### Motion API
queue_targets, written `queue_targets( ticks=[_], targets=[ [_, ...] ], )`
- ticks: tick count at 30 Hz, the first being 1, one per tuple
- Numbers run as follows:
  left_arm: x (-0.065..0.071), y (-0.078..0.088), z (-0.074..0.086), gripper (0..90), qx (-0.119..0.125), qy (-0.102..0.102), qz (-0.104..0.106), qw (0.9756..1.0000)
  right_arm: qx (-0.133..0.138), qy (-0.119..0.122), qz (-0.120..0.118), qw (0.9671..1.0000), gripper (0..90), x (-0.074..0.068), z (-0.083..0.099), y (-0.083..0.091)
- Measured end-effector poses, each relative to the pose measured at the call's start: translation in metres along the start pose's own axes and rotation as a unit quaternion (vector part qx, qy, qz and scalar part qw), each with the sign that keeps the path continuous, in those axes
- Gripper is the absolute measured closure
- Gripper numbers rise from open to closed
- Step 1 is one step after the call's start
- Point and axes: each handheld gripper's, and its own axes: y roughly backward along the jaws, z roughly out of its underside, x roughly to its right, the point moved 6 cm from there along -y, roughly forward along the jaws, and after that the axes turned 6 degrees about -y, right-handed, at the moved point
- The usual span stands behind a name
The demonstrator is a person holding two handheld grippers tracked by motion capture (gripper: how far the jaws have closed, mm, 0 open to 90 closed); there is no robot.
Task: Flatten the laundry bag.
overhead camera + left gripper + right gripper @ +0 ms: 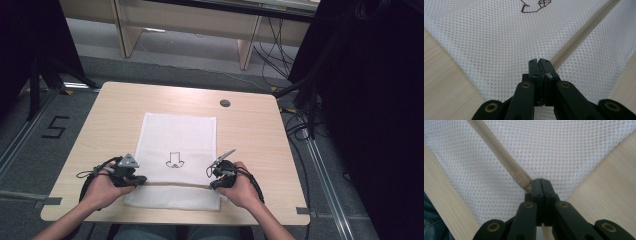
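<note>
One pale wood worktop stands on a grey floor, with dark curtains at both sides. One white mesh bag lies flat along its near middle, bearing one small dark drawing and one beige zipper. Two claws: the left claw is pinched on the mesh beside the zipper, the right claw pinched at the zipper's slider.

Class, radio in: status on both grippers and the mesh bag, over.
Left gripper shut on mesh bag by the zip line. Right gripper shut at the zip pull. Bag flat on table. Nothing in the way.
</note>
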Motion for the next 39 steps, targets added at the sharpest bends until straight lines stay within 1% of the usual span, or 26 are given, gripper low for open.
queue_targets(
  ticks=[2,3,4,5,6,8,9,12,13,14,15,16,17,18,19,20,21,22,23,30,31,32,33,36,37,39],
  targets=[
    [0.001,-0.003,0.001,87.8,-0.009,-0.005,-0.003,0.9999,-0.006,-0.001,0.001,1.0000,90.0,0.001,0.002,-0.002],
    [0.001,-0.003,0.001,87.7,-0.014,-0.015,0.000,0.9998,-0.007,0.002,0.000,1.0000,90.0,0.001,0.003,-0.004],
    [0.002,-0.005,0.002,87.7,-0.013,-0.008,0.000,0.9999,-0.007,0.012,-0.002,0.9999,90.0,0.003,0.004,-0.005],
    [0.001,-0.005,0.002,87.7,-0.013,-0.015,-0.003,0.9998,-0.010,-0.002,-0.001,1.0000,90.0,0.001,0.005,-0.005],
    [0.002,-0.005,0.003,87.7,-0.020,-0.021,0.003,0.9996,-0.008,0.001,0.000,1.0000,90.0,0.001,0.005,-0.005],
    [0.003,-0.005,0.003,87.6,-0.018,-0.017,0.003,0.9997,-0.012,0.000,0.000,0.9999,90.0,0.001,0.006,-0.004],
    [0.004,-0.007,0.003,87.6,-0.016,-0.007,0.005,0.9998,-0.014,0.001,-0.001,0.9999,90.0,0.001,0.007,-0.005],
    [0.005,-0.008,0.004,87.5,-0.021,-0.021,0.008,0.9995,-0.017,0.001,0.002,0.9999,90.0,0.000,0.009,-0.004],
    [0.006,-0.009,0.004,87.5,-0.020,-0.014,0.006,0.9997,-0.021,0.002,0.000,0.9998,90.0,-0.001,0.010,-0.003],
    [0.008,-0.009,0.004,87.5,-0.020,-0.015,0.010,0.9996,-0.025,-0.002,0.001,0.9997,90.0,-0.002,0.011,-0.003],
    [0.008,-0.009,0.004,87.5,-0.020,-0.015,0.010,0.9996,-0.023,0.006,0.004,0.9997,90.0,-0.001,0.013,-0.002],
    [0.010,-0.009,0.004,87.5,-0.019,-0.016,0.009,0.9997,-0.028,0.000,0.001,0.9996,90.0,-0.003,0.015,-0.002],
    [0.011,-0.009,0.004,87.6,-0.024,-0.025,0.014,0.9993,-0.027,0.010,0.003,0.9996,90.0,-0.002,0.015,-0.001],
    [0.011,-0.009,0.004,87.6,-0.024,-0.025,0.014,0.9993,-0.027,0.010,0.003,0.9996,90.0,-0.002,0.015,-0.001],
    [0.013,-0.009,0.004,87.6,-0.026,-0.027,0.014,0.9992,-0.032,0.000,0.002,0.9995,90.0,-0.005,0.019,0.000],
    [0.013,-0.009,0.004,87.6,-0.026,-0.027,0.014,0.9992,-0.032,0.000,0.002,0.9995,90.0,-0.005,0.019,0.000],
    [0.015,-0.010,0.003,87.6,-0.024,-0.030,0.015,0.9991,-0.030,0.010,0.002,0.9995,90.0,-0.004,0.020,0.001],
    [0.016,-0.010,0.003,87.6,-0.026,-0.030,0.015,0.9991,-0.033,0.002,0.002,0.9994,90.0,-0.005,0.022,0.001],
    [0.018,-0.010,0.003,87.7,-0.024,-0.027,0.017,0.9992,-0.033,0.011,0.002,0.9994,90.0,-0.004,0.023,0.002],
    [0.024,-0.011,0.003,88.1,-0.032,-0.048,0.018,0.9982,-0.039,0.002,0.002,0.9993,90.0,-0.008,0.031,0.005],
    [0.025,-0.011,0.002,88.2,-0.031,-0.053,0.014,0.9980,-0.034,0.012,0.004,0.9993,90.0,-0.006,0.032,0.005],
    [0.028,-0.011,0.002,88.2,-0.031,-0.046,0.016,0.9983,-0.036,0.007,0.005,0.9993,90.0,-0.006,0.032,0.006],
    [0.028,-0.012,0.002,88.2,-0.032,-0.054,0.017,0.9979,-0.036,0.005,0.004,0.9993,90.0,-0.006,0.033,0.006],
    [0.031,-0.013,0.001,88.3,-0.034,-0.052,0.021,0.9979,-0.035,-0.001,0.002,0.9994,90.0,-0.005,0.036,0.007],
    [0.031,-0.014,-0.001,88.4,-0.033,-0.059,0.021,0.9975,-0.037,-0.003,0.003,0.9993,90.0,-0.004,0.037,0.008],
    [0.033,-0.015,-0.002,88.5,-0.031,-0.053,0.024,0.9978,-0.035,-0.003,0.001,0.9994,90.0,-0.003,0.037,0.008]
  ],
)
